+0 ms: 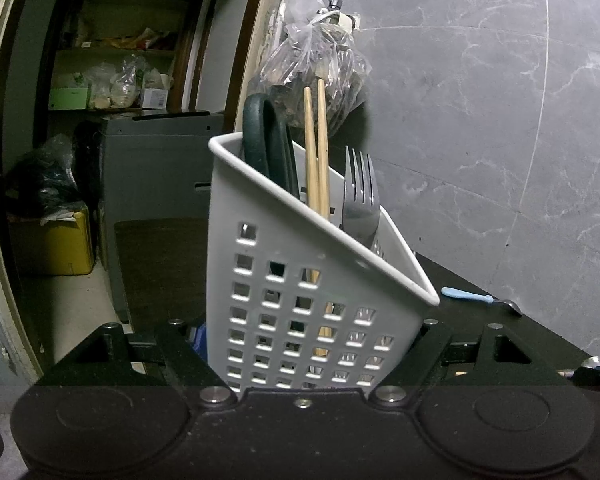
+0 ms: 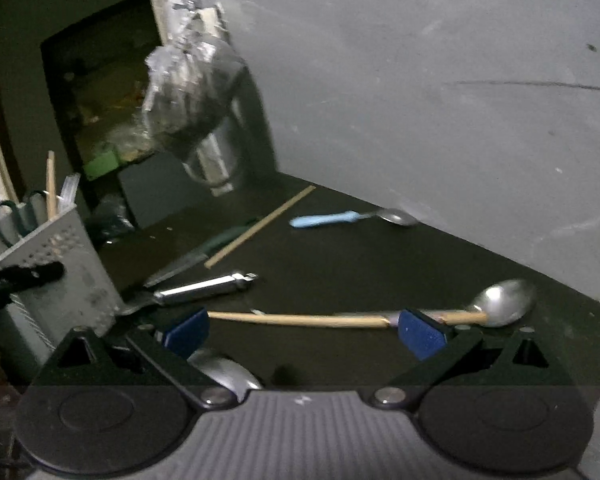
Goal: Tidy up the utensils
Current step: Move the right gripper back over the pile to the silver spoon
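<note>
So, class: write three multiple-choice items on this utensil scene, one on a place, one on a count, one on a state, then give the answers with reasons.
1. Where does the blue-handled spoon lie?
A. In the caddy
B. On the dark tabletop by the wall
C. Between the right pads

2. How many chopsticks stand in the caddy?
A. Two
B. None
C. Five

3. How is the right gripper?
A. Shut on a knife
B. Shut on a fork
C. Open

Answers:
B, the blue-handled spoon lies flat near the wall.
A, two chopsticks rise from the white caddy, which the left gripper clamps.
C, the right gripper has its blue pads wide apart, holding nothing.
</note>
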`<action>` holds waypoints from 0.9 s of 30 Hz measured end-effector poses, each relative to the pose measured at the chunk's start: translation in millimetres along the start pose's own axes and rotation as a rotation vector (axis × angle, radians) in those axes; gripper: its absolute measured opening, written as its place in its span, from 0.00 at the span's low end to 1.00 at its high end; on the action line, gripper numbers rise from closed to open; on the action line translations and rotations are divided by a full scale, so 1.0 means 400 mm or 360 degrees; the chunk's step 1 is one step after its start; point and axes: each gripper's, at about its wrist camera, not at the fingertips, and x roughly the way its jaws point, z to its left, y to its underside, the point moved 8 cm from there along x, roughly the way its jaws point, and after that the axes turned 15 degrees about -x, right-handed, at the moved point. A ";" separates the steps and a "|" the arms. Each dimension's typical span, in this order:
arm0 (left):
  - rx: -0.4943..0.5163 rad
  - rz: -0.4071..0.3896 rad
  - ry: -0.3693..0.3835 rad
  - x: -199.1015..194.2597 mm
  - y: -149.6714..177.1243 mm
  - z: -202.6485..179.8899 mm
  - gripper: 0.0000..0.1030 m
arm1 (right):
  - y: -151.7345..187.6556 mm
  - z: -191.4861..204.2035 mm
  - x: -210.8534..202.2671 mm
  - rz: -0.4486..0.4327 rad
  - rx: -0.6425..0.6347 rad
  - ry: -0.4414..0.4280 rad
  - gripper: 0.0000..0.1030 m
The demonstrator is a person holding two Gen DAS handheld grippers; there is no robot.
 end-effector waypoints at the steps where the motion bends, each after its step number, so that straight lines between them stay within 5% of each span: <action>1: 0.0000 -0.0001 0.0000 0.000 -0.001 0.001 0.78 | 0.005 -0.012 -0.003 0.0003 0.0004 0.0035 1.00; 11: -0.0001 -0.0001 0.0001 0.001 -0.001 0.001 0.78 | 0.054 -0.157 -0.011 0.0082 0.0313 0.0291 1.00; 27: -0.0001 -0.0001 -0.0001 0.001 -0.001 -0.002 0.78 | 0.050 -0.228 0.020 -0.0018 0.0525 0.0337 1.00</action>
